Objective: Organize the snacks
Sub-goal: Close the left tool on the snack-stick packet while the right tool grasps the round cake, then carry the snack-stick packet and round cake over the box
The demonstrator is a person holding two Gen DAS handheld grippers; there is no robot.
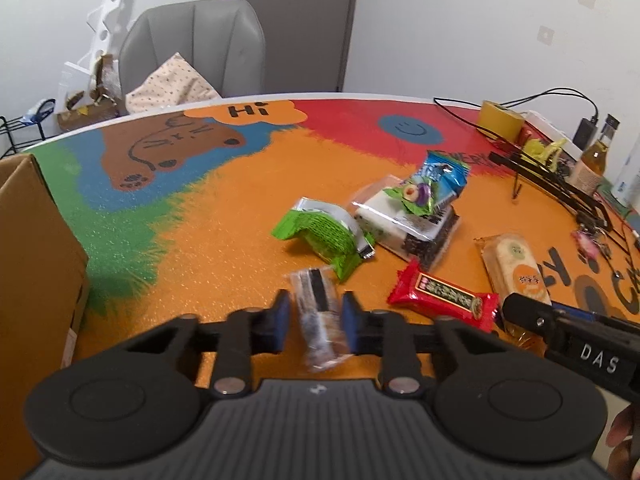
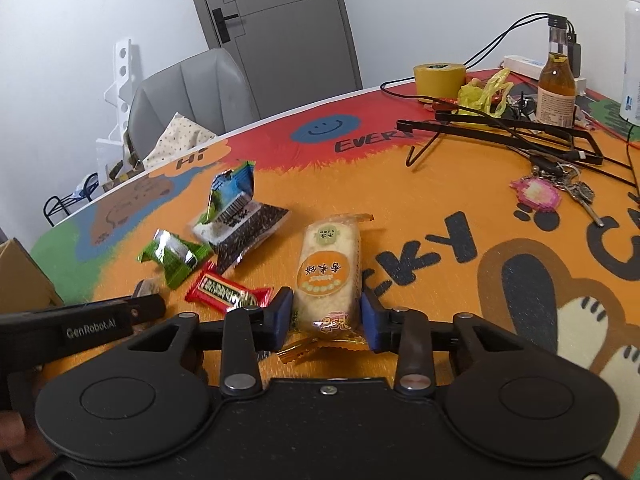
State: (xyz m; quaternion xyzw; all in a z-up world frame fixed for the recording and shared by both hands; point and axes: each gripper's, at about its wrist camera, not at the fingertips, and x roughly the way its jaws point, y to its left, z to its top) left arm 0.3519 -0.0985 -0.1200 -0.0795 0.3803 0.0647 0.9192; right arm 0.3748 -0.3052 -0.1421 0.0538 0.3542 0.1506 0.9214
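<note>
Between each claw's pads sits a snack: left gripper [image 1: 316, 320] clamps a clear-wrapped biscuit [image 1: 318, 312], right gripper [image 2: 326, 316] pinches a rice cracker [image 2: 328, 276], seemingly for sorting.

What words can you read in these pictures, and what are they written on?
"Hi": orange cloud painted on the table.
"EVER", cut off: red part of the table.
"KY", start hidden: orange part of the table.
"DAS": side of the right tongs.
"GenRobot.AI": side of the left tongs.
Red snack bar, rice cracker pack, bottle label: print too small to read.
</note>
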